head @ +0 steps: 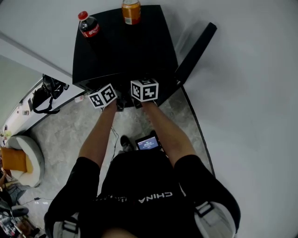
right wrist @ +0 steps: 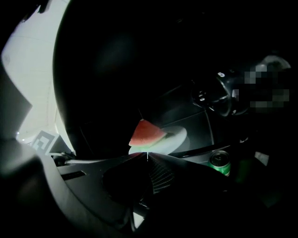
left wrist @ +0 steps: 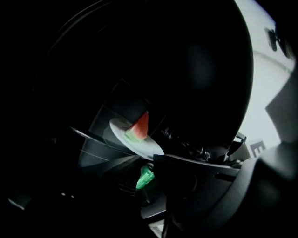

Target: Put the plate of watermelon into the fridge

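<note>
- A person stands over a small black fridge and reaches into it with both arms, just under its top edge.
- The fridge's black door hangs open at the right.
- Inside the dark fridge is a white round plate carrying one red watermelon wedge with a pale green rind.
- The left gripper is closed on the plate's rim on one side.
- The right gripper is clamped on the rim from the other side, its jaws meeting right at the near edge below the wedge.
- The plate lies low over a glass shelf; I cannot tell whether it touches it.
- A green drinks can stands lower in the fridge, below the plate's level.
- On top of the fridge stand a dark cola bottle with a red cap and, near it, an orange drink bottle.
</note>
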